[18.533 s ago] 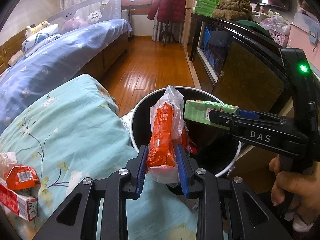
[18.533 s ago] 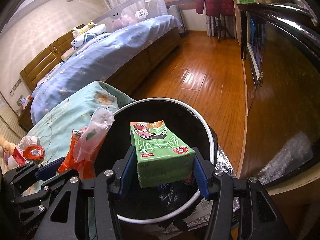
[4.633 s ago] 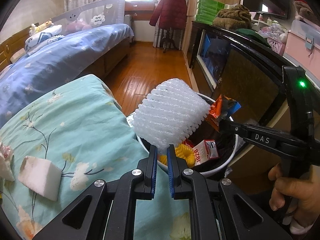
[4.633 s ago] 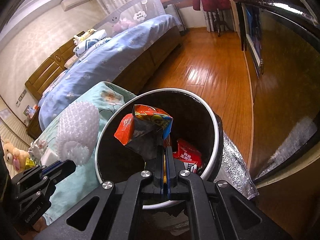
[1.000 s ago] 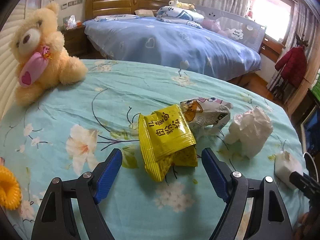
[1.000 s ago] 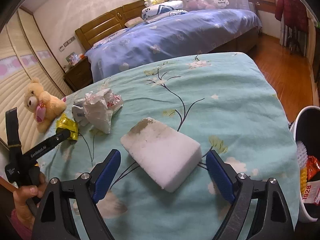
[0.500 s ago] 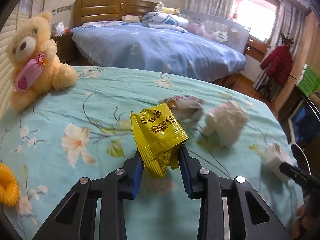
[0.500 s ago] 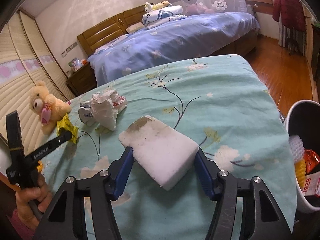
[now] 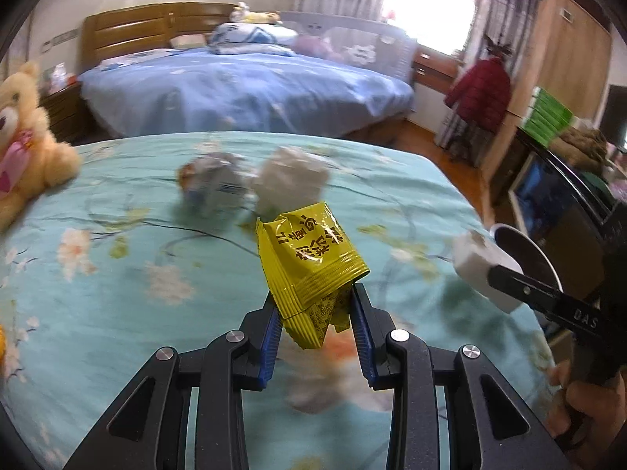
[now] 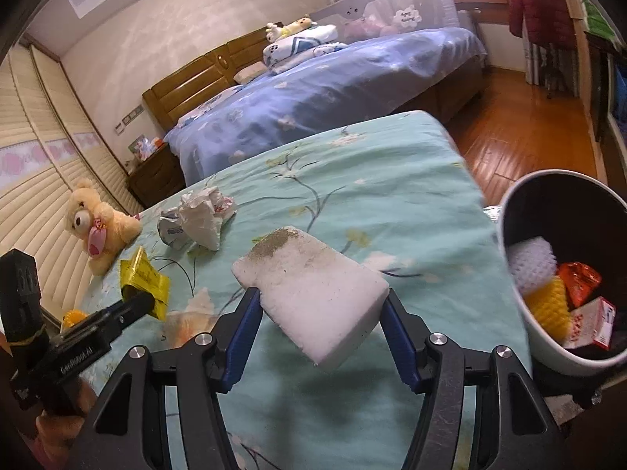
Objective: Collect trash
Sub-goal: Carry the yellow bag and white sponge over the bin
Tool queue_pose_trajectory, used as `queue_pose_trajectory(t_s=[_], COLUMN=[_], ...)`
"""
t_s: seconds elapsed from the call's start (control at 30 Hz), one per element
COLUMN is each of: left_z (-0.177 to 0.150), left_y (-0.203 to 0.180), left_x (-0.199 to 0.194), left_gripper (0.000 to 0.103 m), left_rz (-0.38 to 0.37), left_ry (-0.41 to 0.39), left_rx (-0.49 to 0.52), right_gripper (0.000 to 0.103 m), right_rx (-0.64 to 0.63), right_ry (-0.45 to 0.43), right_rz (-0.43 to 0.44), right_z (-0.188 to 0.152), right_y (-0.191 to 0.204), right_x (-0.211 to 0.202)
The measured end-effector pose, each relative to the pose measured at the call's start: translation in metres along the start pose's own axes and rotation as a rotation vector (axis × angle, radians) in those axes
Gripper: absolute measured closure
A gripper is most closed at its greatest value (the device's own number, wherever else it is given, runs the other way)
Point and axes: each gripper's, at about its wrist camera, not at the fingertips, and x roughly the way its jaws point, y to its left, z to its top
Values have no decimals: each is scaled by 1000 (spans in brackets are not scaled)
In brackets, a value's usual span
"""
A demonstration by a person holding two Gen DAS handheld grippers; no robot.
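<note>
Bedroom, teal floral bedspread (image 10: 392, 164): both grabs just landed. Left gripper (image 9: 315, 319) now pinches the yellow wrapper (image 9: 309, 258), right gripper (image 10: 321, 325) clamps the white sponge (image 10: 313, 293), both lifted, bin (image 10: 509, 211) next off the bedspread's right edge.

- The left gripper (image 9: 315, 323) pinches the lower end of a yellow snack packet (image 9: 309, 258) between its blue pads; the packet is lifted off the bed cover (image 9: 117, 313).
- A crumpled printed wrapper (image 9: 211, 188) and a crumpled white bag (image 9: 290, 180) lie side by side toward the far edge of the cover, both blurred.
- A teddy bear (image 9: 23, 149) sits at the left edge.
- At the right, the right gripper (image 9: 509, 280) clamps a white sponge block (image 9: 478, 264) above the cover's right edge.
- The white rim of a bin (image 9: 521, 243) shows just beyond that edge.
</note>
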Motion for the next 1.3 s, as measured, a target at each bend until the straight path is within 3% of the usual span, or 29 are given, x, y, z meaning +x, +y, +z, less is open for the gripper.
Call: queue_pose_trajectory(t_s=[0.47,1.3], left_z=[-1,5], left_y=[-57,-142], left_x=[11,51], left_gripper=[70,70], left_rz=[-105,-197], left_ry=[44,84], left_rx=[103,215], right_gripper=[41,41], right_rx=[85,190], right_ry=[-51,-117], right_rz=[-75,-160], right_z=[-12,-15], right_y=[-52,-118], right_x=[-43,-83])
